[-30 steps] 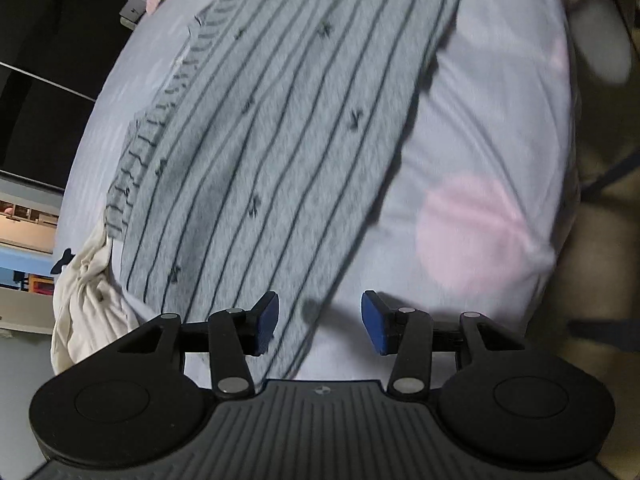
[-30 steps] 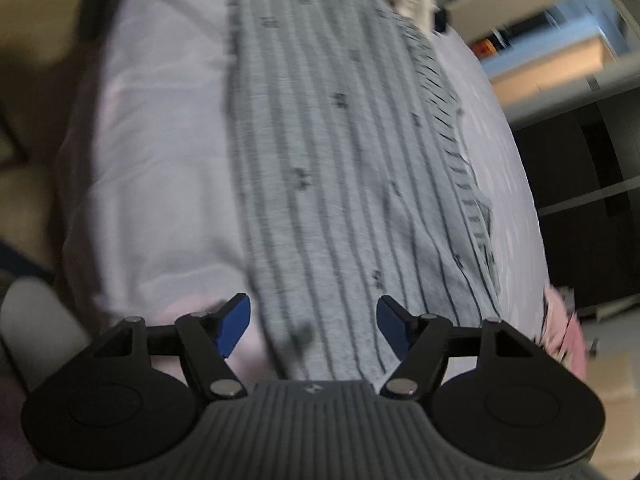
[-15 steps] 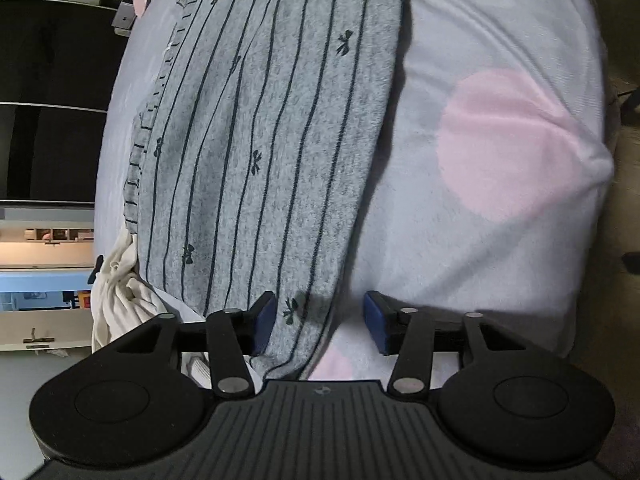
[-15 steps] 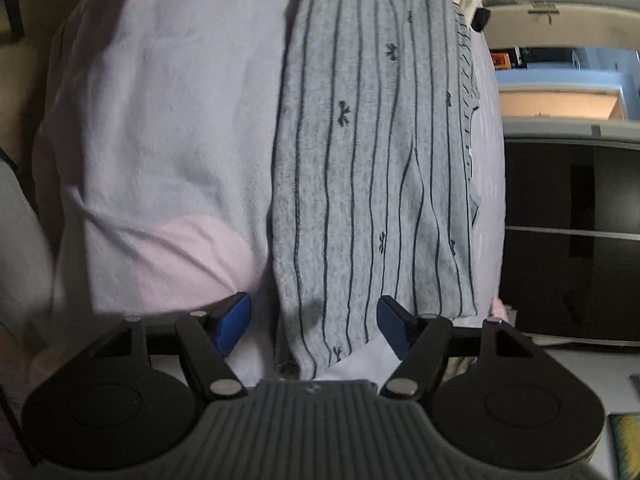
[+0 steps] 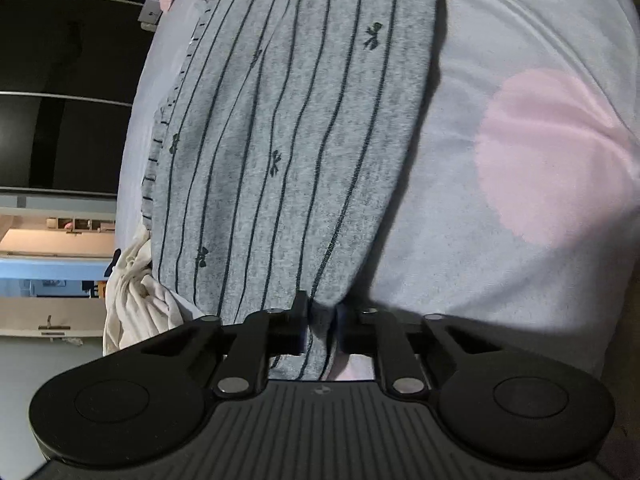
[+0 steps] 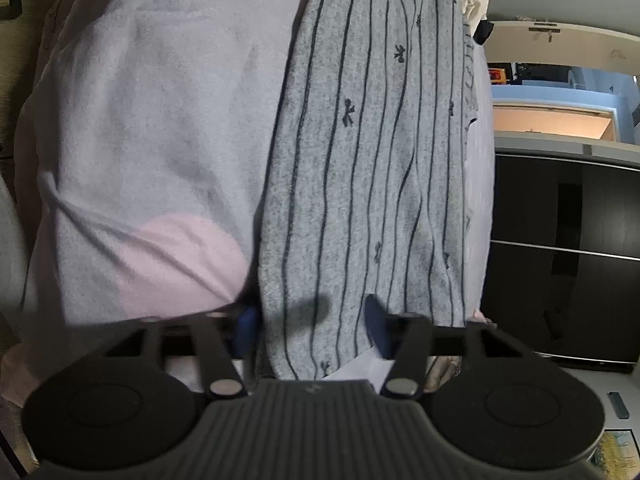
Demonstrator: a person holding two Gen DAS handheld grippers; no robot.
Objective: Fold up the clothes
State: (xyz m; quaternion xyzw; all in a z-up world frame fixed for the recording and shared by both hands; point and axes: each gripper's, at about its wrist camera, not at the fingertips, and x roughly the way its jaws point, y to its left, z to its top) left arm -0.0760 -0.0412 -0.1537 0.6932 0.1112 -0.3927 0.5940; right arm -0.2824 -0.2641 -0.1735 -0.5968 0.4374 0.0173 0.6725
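Note:
A long grey garment (image 5: 280,140) with thin dark stripes and small bows lies stretched across a pale blanket (image 5: 500,260) with pink dots. In the left wrist view my left gripper (image 5: 322,326) is shut on the near end of this grey garment, the cloth pinched between its blue pads. The right wrist view shows the other end of the same garment (image 6: 360,200). There my right gripper (image 6: 310,328) stands open, its fingers on either side of the garment's end, the cloth lying between them.
A cream cloth (image 5: 132,292) is bunched beside the garment at the left gripper's side. Dark cabinet fronts (image 6: 568,248) stand beyond the bed's far edge. The blanket (image 6: 140,140) drops off at its near edge towards the floor.
My left gripper has shut on the garment's end. My right gripper has moved lower over the other end, its fingers still apart around the cloth.

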